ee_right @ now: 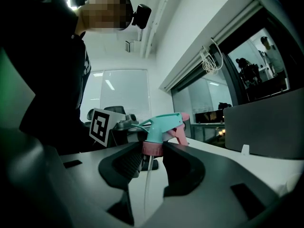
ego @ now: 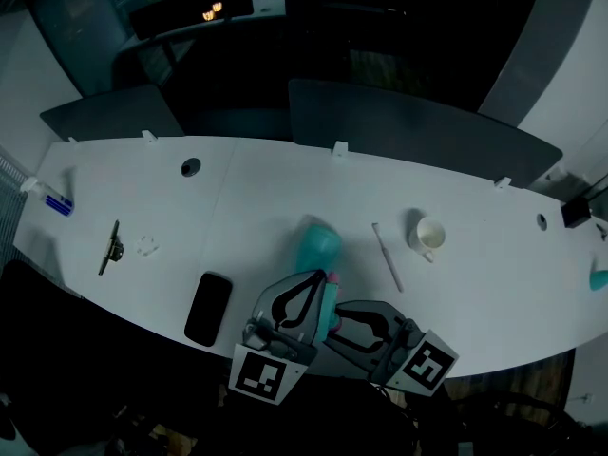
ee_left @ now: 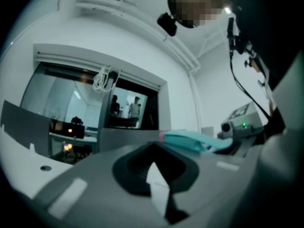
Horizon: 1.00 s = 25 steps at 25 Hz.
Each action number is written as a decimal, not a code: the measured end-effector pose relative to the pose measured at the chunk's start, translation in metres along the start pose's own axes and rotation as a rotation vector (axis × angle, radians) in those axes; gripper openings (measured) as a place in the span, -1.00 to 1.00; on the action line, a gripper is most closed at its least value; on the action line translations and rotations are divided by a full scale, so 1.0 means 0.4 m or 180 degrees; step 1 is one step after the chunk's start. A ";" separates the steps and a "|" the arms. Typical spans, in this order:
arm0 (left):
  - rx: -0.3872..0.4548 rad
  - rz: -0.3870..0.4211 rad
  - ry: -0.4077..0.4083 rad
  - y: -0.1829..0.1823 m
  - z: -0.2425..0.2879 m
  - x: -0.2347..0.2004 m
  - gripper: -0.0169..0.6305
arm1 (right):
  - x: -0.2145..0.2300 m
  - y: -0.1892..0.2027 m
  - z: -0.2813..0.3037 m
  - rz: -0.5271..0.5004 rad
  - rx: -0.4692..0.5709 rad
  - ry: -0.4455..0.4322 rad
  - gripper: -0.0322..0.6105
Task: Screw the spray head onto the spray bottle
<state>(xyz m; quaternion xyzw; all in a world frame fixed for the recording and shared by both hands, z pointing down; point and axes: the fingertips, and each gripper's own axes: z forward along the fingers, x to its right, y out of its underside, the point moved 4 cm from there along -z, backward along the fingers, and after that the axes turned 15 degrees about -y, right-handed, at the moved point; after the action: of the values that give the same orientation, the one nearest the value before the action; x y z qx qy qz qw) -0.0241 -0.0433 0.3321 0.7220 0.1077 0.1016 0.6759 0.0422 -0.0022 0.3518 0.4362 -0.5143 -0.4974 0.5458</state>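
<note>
Head in hand, not yet mated. R gripper [ee_right: 153,148] fingers pinch the spray head [ee_right: 161,125] by its pink collar, tube hanging, held abt level near the table [ego: 237,198] edge. L gripper [ee_left: 153,148] is level beside it, fingers pressed together, empty. Bottle [ego: 318,243] is on the table just beyond, unheld. Next, prob: L opens and grips bottle; R feeds tube in, seats collar, twists.

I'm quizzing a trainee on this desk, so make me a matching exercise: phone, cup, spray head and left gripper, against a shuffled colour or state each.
Things:
1 phone
2 cup
3 spray head
4 left gripper

Matches:
A white
B jaws together
C black
D pink collar clamped in the right gripper

Pairs: 1-C, 2-A, 3-D, 4-B
</note>
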 end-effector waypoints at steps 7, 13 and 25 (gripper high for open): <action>0.0008 0.0280 0.0085 -0.001 -0.012 0.011 -0.93 | 0.002 0.004 0.005 -0.0040 -0.0040 -0.0028 -0.46; 0.0097 0.0478 0.0212 -0.010 -0.025 0.024 -0.94 | -0.002 0.005 0.011 -0.0114 -0.0157 -0.0047 -0.46; 0.0082 0.0522 0.0117 -0.001 -0.037 0.007 -0.93 | 0.003 0.014 0.017 -0.0234 -0.0241 0.0088 -0.47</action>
<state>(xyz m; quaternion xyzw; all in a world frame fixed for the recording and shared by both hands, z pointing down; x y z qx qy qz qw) -0.0258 -0.0281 0.3325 0.7351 0.0619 0.1684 0.6538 0.0361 -0.0024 0.3581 0.4406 -0.4712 -0.5301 0.5503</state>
